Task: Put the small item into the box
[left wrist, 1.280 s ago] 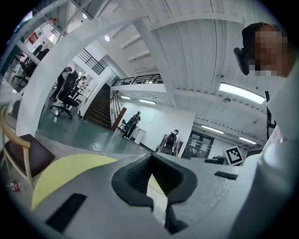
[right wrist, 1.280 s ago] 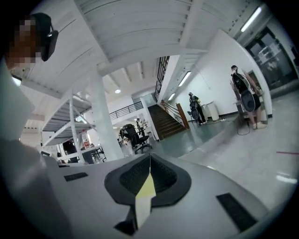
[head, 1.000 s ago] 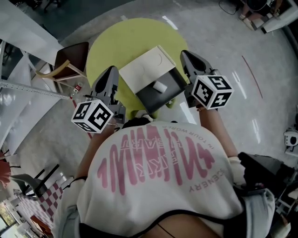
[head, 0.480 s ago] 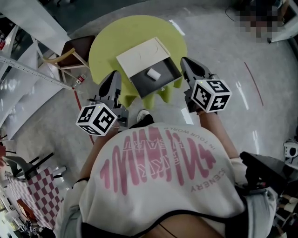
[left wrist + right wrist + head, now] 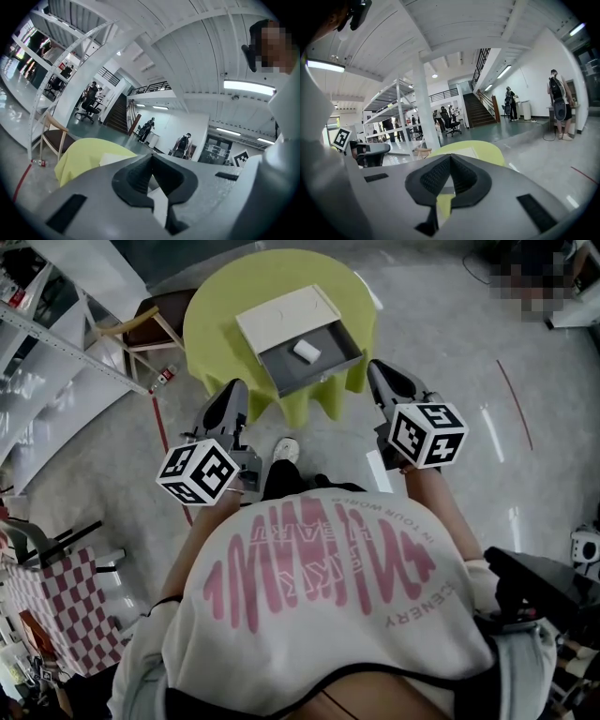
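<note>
A small white item (image 5: pixel 307 351) lies inside the open grey box (image 5: pixel 330 368), whose white lid (image 5: pixel 281 313) rests behind it on the round yellow-green table (image 5: pixel 220 306). My left gripper (image 5: pixel 232 390) hangs short of the table's near edge, over the floor, shut and holding nothing. My right gripper (image 5: pixel 376 368) hovers just right of the table's drape, also shut and bare. In the left gripper view the jaws (image 5: pixel 151 157) meet, with the table (image 5: pixel 89 152) beyond. The right gripper view shows the same of the right gripper (image 5: pixel 450 157) and the table (image 5: pixel 480 150).
A wooden chair (image 5: pixel 150 320) stands left of the table beside metal shelving (image 5: pixel 56 343). A small bottle (image 5: pixel 165 377) lies on the floor near it. A checkered object (image 5: pixel 52 592) sits lower left. People stand far off (image 5: pixel 183 143) (image 5: pixel 557 105).
The table and box have slid farther away toward the top of the head view. Both grippers stay shut and now sit off the table, over the floor.
</note>
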Motion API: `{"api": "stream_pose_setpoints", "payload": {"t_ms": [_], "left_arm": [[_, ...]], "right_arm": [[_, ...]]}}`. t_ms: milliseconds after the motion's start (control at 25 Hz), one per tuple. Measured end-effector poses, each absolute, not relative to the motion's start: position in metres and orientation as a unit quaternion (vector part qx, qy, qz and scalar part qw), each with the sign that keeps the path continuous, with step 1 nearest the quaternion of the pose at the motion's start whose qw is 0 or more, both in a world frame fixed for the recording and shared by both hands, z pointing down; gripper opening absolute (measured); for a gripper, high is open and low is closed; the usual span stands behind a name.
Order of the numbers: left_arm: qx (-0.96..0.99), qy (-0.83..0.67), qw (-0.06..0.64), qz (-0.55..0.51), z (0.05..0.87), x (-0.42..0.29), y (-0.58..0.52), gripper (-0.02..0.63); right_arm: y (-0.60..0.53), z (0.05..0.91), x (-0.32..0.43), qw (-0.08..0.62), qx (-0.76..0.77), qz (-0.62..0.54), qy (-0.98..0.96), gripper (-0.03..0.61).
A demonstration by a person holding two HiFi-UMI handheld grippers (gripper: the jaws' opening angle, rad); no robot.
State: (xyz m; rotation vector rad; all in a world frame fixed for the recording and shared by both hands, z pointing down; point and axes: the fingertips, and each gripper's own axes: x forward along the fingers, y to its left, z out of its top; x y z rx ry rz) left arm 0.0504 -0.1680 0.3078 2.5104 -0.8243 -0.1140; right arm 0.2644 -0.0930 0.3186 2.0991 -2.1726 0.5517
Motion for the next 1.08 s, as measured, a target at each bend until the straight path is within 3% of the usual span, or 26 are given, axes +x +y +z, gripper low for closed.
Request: {"api": "stream_pose_setpoints", "payload": {"t_ms": [1080], "left_arm": [[0.916, -0.311, 0.251, -0.026, 0.326, 0.032, -0.100, 0.006]], "right_arm": [[-0.029, 0.347, 0.258, 0.046, 0.682, 0.196, -0.703, 0.006]]}}
